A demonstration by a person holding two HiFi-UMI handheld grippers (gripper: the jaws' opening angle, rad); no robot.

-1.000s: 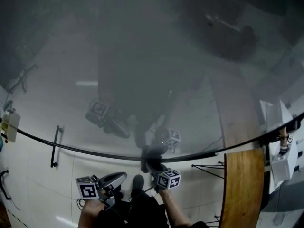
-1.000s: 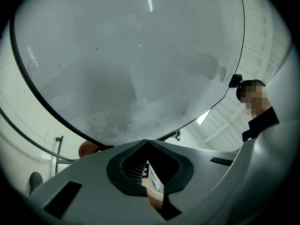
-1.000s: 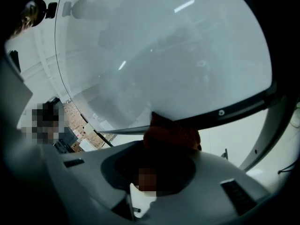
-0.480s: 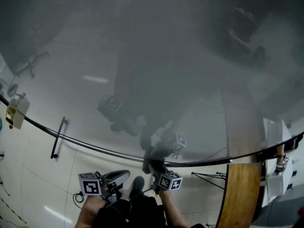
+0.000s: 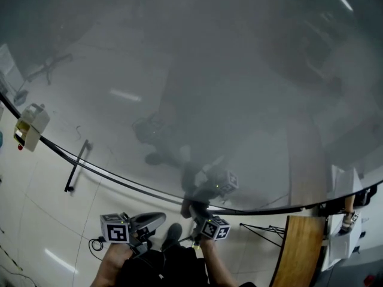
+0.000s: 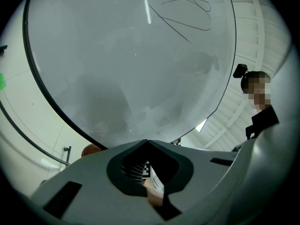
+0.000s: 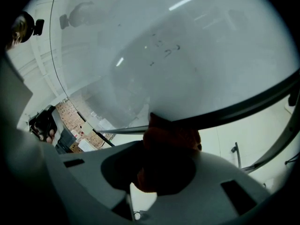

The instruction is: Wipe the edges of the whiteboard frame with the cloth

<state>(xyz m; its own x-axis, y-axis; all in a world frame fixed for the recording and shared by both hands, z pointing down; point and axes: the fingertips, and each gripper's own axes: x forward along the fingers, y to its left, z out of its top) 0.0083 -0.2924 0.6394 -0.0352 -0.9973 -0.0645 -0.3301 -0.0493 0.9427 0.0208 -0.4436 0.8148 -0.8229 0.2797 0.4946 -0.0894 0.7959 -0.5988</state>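
Note:
The whiteboard (image 5: 209, 70) fills most of the head view, and its dark frame (image 5: 119, 178) curves along the bottom. My right gripper (image 5: 196, 215) is shut on a dark orange cloth (image 5: 191, 207) that presses against this lower frame edge. In the right gripper view the cloth (image 7: 171, 137) bulges out of the right gripper (image 7: 166, 161) and touches the black frame (image 7: 234, 110). My left gripper (image 5: 151, 221) hangs lower left, away from the board, its jaws closed with nothing in them. In the left gripper view the left gripper (image 6: 146, 142) points at the board (image 6: 131, 55).
A wooden panel (image 5: 299, 250) stands at the lower right beside a thin black stand (image 5: 260, 225). A white and yellow object (image 5: 29, 125) sits at the frame's left end. A black bar handle (image 5: 76, 166) and a cable (image 5: 96, 244) are lower left. The floor is pale tile.
The head view has tilted upward, so more of the board shows and its lower frame sits lower in the picture. Both grippers have barely moved; the cloth stays on the bottom edge.

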